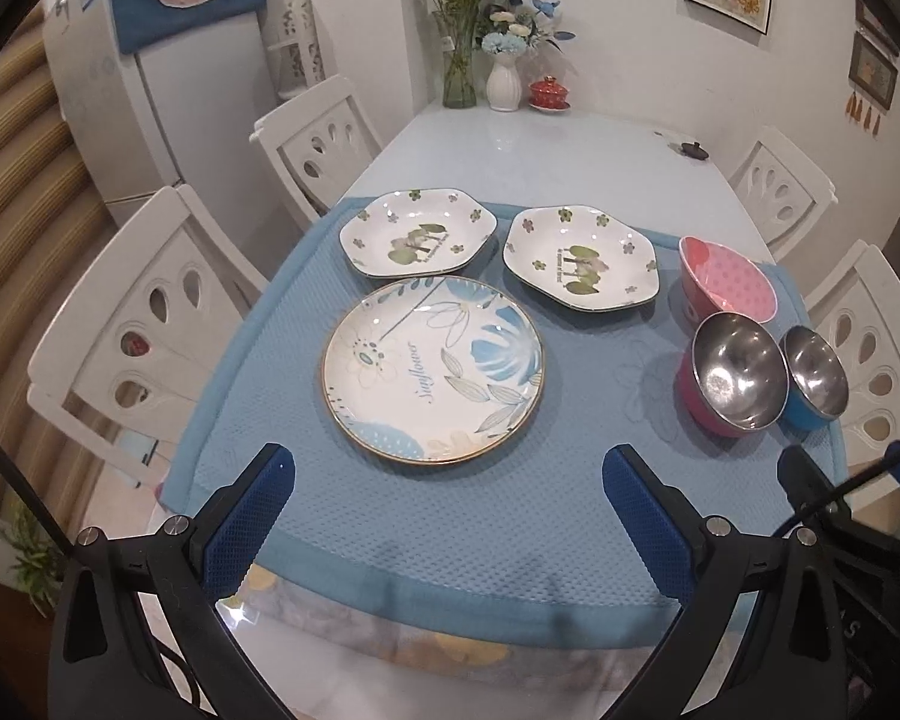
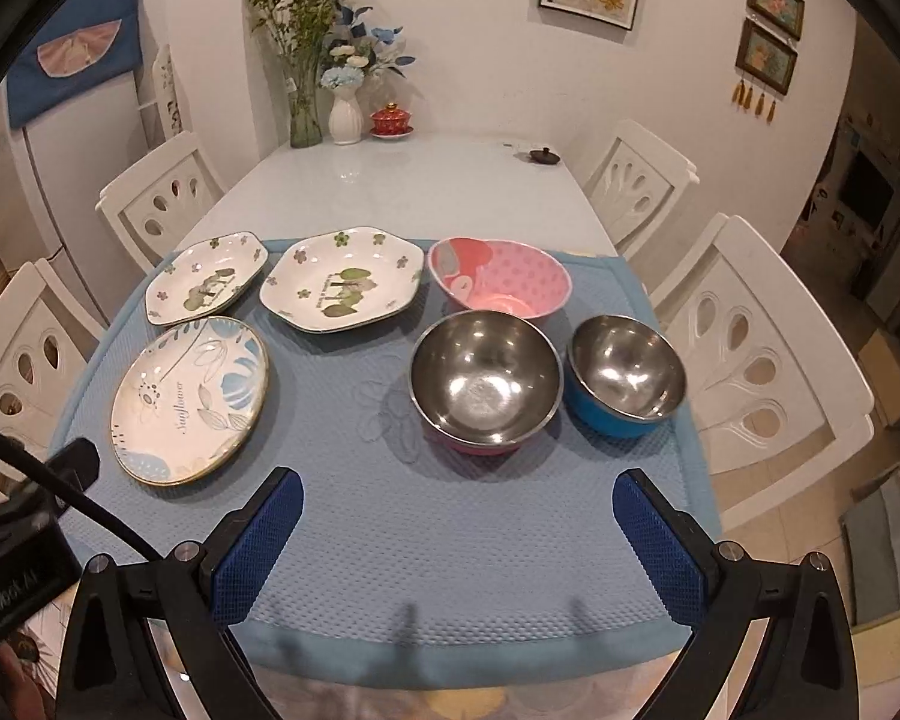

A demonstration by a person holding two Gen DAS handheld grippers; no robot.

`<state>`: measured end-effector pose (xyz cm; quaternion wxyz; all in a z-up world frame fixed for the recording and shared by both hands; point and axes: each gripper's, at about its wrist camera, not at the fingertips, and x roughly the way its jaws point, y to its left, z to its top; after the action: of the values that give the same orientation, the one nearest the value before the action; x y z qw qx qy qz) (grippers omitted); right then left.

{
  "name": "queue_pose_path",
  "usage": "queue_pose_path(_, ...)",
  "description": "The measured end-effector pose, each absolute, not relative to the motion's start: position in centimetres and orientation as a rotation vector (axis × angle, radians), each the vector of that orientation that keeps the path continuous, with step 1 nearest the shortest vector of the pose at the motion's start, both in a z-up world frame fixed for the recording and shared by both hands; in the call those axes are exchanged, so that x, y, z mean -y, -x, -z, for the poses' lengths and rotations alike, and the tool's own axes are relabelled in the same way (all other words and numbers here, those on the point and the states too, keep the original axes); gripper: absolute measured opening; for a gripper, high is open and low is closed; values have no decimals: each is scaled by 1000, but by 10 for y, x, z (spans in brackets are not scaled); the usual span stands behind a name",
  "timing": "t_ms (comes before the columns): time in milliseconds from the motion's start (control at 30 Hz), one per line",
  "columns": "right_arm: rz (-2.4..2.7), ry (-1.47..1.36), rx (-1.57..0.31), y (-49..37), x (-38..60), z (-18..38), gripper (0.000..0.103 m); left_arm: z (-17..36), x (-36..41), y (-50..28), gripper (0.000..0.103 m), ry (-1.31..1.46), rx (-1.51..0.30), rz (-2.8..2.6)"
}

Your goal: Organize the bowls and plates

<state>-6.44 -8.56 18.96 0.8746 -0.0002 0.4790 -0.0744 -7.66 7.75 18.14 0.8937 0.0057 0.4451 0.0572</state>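
White chairs flank the worktop (image 2: 402, 180); its blue mat (image 2: 450, 540) carries three plates left, three bowls right, all separate. Left gripper (image 1: 450, 516) and right gripper (image 2: 459, 540) hover with fingers wide, empty. Risk: glazed round plate (image 1: 432, 369) lies flat, so the fingers may slip off its rim.

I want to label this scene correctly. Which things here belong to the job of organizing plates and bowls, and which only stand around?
Job:
round plate
two hexagonal plates
pink dotted bowl
pink steel bowl
blue steel bowl

Not the job:
glass vase
white vase
red lidded cup
chairs
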Motion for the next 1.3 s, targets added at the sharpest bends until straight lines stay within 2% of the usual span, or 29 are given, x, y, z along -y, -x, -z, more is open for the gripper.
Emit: queue_pose_path(1300,147,30,-1100,40,46,-165,103,-151,-116,45,102,55,-1047,-70)
